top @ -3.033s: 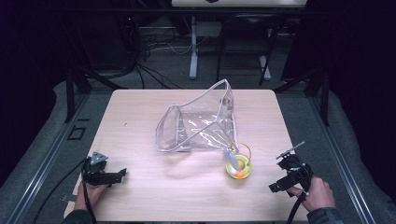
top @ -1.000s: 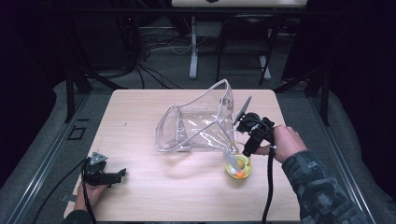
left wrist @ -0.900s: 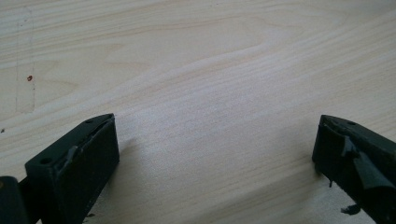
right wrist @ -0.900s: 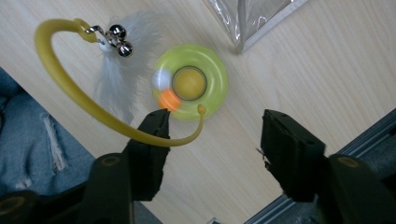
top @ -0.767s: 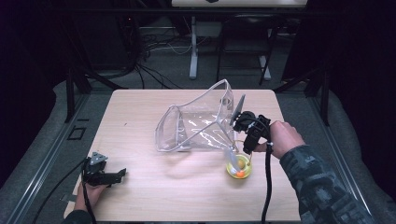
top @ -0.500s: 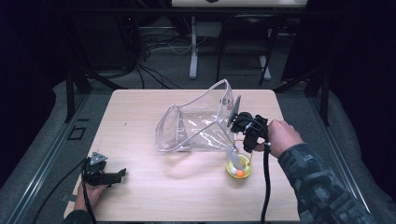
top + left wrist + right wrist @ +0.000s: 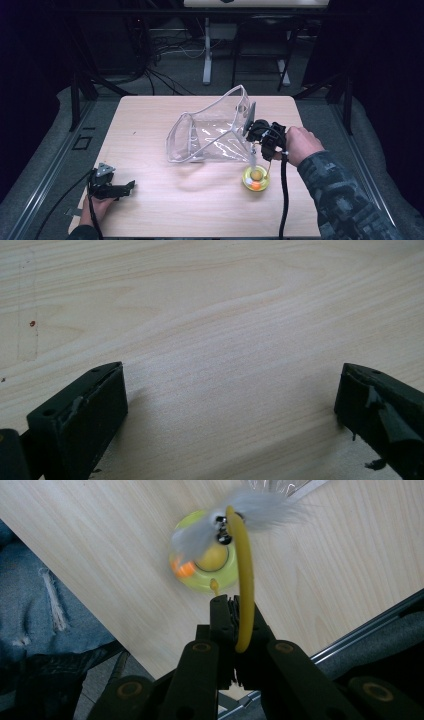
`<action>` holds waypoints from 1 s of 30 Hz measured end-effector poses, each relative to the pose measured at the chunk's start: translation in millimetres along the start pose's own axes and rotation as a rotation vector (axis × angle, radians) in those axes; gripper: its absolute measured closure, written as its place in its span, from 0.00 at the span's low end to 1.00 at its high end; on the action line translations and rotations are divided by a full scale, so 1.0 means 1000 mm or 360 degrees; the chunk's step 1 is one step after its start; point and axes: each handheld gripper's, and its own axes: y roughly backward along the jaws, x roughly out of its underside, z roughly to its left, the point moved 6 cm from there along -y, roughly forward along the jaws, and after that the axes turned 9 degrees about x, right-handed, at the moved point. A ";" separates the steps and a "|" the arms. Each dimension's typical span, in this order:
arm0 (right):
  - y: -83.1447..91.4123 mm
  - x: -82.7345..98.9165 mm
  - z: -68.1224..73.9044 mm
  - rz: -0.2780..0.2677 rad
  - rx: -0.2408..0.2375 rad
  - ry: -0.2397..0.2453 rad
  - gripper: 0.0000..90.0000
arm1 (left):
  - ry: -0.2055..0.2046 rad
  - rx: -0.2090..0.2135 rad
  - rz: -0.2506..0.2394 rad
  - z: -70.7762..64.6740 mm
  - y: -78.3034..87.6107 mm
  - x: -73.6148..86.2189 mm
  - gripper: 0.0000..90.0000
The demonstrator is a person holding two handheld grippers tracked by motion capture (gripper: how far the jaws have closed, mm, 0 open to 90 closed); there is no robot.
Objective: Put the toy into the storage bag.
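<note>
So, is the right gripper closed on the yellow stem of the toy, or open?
Closed on it. In the right gripper view the right gripper has its fingers pressed together around the yellow stem, above the green toy base.

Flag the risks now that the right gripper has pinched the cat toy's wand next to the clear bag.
1. The right gripper has just closed on the thin yellow wand, off to one side of its pads; the wand could slip or bend on lifting.
2. The toy's round base hangs from that flexible wand; it may swing and tip.
3. The clear bag stands right beside it; a swing could knock it.
</note>
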 end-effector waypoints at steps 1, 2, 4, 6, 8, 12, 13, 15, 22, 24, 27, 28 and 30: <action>0.000 0.000 0.000 -0.0002 -0.0009 -0.0004 0.97 | 0.0000 0.0000 0.0001 0.000 0.000 0.000 0.01; 0.000 -0.001 -0.001 -0.0006 -0.0014 -0.0009 0.97 | 0.0000 0.0000 0.0001 0.000 0.000 0.000 0.01; 0.001 -0.001 -0.001 0.0001 -0.0021 -0.0013 0.97 | 0.0000 0.0000 0.0001 0.000 0.000 0.000 0.01; 0.002 -0.002 -0.002 0.0001 -0.0023 -0.0018 0.97 | 0.0000 0.0000 0.0001 0.000 0.000 0.000 0.01; 0.003 -0.002 -0.003 0.0018 -0.0020 -0.0026 0.97 | 0.0000 0.0000 0.0001 0.000 0.000 0.000 0.01; 0.002 0.000 -0.006 0.0043 -0.0031 -0.0040 0.97 | -0.0002 -0.0001 0.0002 0.000 0.000 0.000 0.01; 0.002 0.000 -0.006 0.0043 -0.0031 -0.0040 0.97 | 0.0000 0.0000 0.0001 0.000 0.000 0.000 0.01; 0.003 0.002 -0.008 0.0067 -0.0091 -0.0050 0.97 | -0.0001 -0.0001 0.0000 0.000 0.000 0.000 0.01; 0.006 0.002 -0.012 0.0050 -0.0080 -0.0075 0.98 | -0.0003 0.0000 0.0001 0.000 0.000 0.000 0.01; 0.006 0.001 -0.013 0.0043 -0.0077 -0.0079 0.98 | -0.0003 -0.0001 0.0001 0.000 0.000 0.000 0.01; 0.007 -0.001 -0.015 0.0018 -0.0075 -0.0101 0.98 | -0.0003 -0.0001 0.0001 0.000 0.000 0.000 0.01; 0.007 -0.001 -0.015 0.0018 -0.0075 -0.0101 0.98 | -0.0003 -0.0001 0.0001 0.000 0.000 0.000 0.01; 0.011 0.000 -0.019 0.0075 -0.0010 -0.0090 0.98 | -0.0003 0.0000 0.0001 0.000 0.000 0.000 0.01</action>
